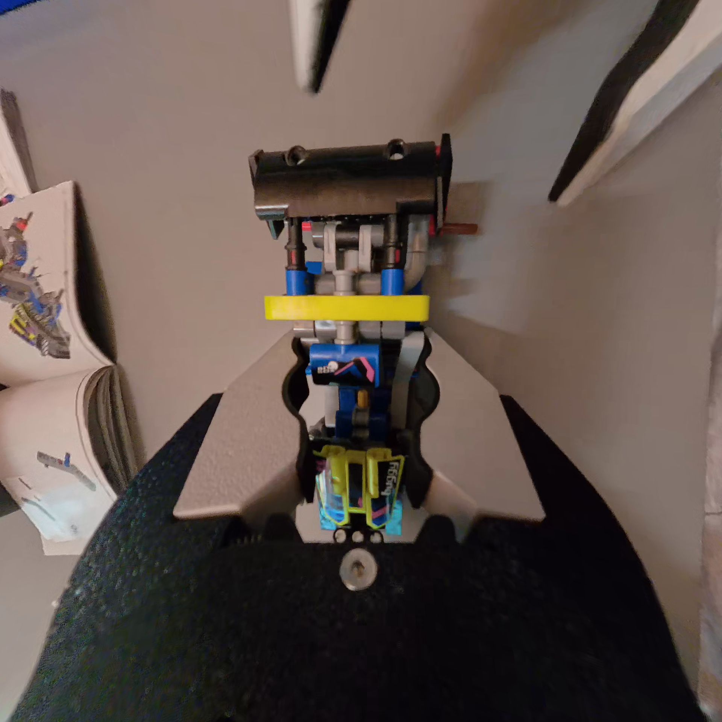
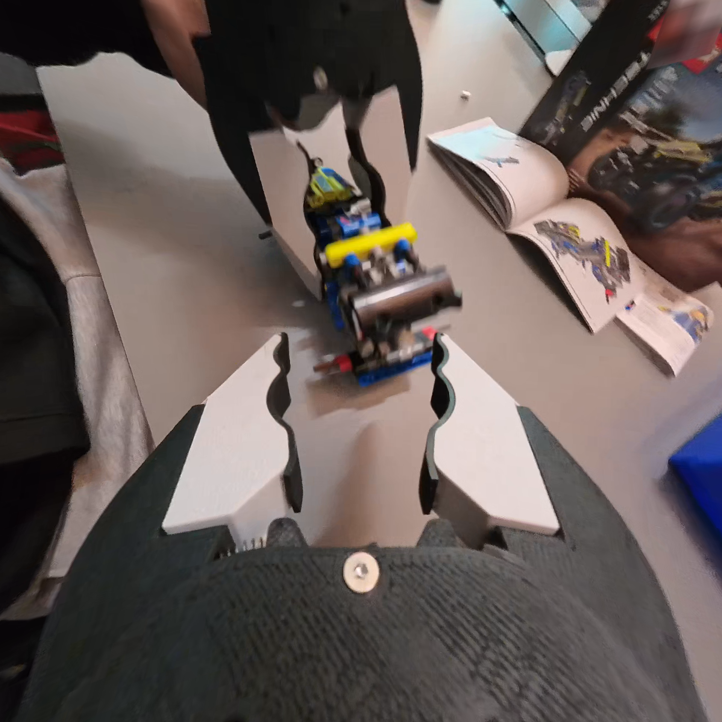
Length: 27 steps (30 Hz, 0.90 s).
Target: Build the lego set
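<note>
My left gripper [image 1: 359,340] is shut on a toy brick model [image 1: 345,307] built of blue, grey and black parts, with a yellow beam across it and a black cylinder at its far end. The pads press on its blue middle section. In the right wrist view the left gripper [image 2: 344,218] comes in from the top and holds the model [image 2: 398,297] tilted down, just above the grey table [image 2: 176,234]. My right gripper [image 2: 359,351] is open and empty. The model's blue and red lower end lies between its fingertips, close to the right pad. The right gripper's fingers [image 1: 308,47] show at the top of the left wrist view.
An open instruction booklet [image 2: 547,218] lies at the right, with a dark printed box [image 2: 644,136] behind it; the booklet also shows in the left wrist view [image 1: 47,312]. A blue object [image 2: 699,480] sits at the right edge. Grey cloth [image 2: 97,351] lies along the table's left edge. My hands' fingertips stand some 8 cm from each other.
</note>
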Each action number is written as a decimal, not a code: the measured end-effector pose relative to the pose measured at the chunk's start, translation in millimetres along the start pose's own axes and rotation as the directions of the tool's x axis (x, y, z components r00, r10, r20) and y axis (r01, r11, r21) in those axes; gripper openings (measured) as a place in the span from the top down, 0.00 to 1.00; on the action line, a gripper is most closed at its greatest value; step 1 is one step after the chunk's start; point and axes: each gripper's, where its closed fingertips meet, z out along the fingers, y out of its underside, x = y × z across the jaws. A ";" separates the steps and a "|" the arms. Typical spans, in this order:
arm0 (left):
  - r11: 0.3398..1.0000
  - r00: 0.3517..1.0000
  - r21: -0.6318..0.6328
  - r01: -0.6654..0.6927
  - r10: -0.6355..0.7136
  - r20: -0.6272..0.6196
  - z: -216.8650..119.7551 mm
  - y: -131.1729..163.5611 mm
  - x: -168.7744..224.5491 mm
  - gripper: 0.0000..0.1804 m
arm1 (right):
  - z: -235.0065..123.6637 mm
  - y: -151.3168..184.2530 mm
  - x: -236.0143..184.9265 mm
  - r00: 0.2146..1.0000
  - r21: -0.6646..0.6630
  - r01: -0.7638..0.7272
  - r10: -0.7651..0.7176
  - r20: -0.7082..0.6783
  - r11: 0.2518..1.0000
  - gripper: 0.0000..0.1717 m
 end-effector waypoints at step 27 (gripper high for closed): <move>0.271 0.834 0.789 0.551 -0.179 -0.521 -127.0 -87.4 11.8 0.72 | 6.6 -88.0 -27.5 0.955 0.545 -0.288 0.196 0.222 0.787 0.71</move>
